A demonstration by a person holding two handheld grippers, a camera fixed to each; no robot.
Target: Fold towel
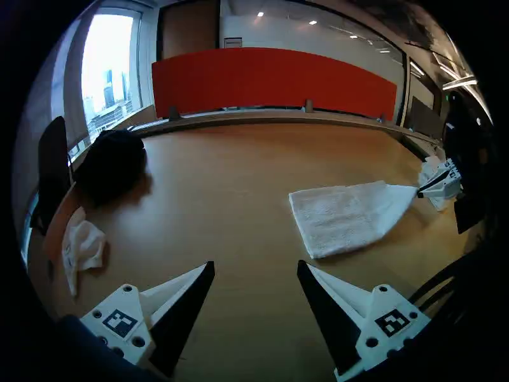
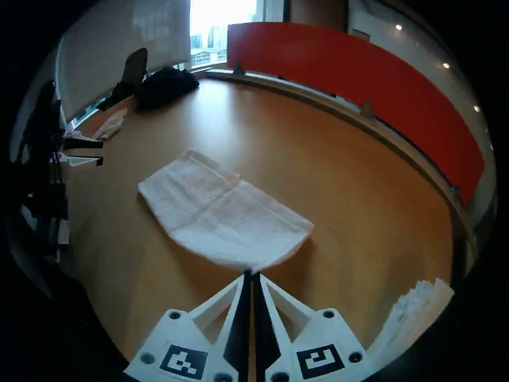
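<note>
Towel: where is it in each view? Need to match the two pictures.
Left gripper view: towel right of centre, far corner pinched by the right claw.
Right gripper view: towel at centre, near corner in the right claw.
Shared landmark: red divider behind it.

White terry towel (image 2: 216, 213) on the wooden table (image 2: 356, 191), lying on open wood well apart from the long far edge. From my seat at the controls it appears partly doubled over, with an upper layer resting on a lower one and a step line crossing it in the right gripper view. One corner is drawn to a point and raised off the wood, pinched between the closed fingers of my right gripper (image 2: 250, 275). The rest lies flat.
</note>
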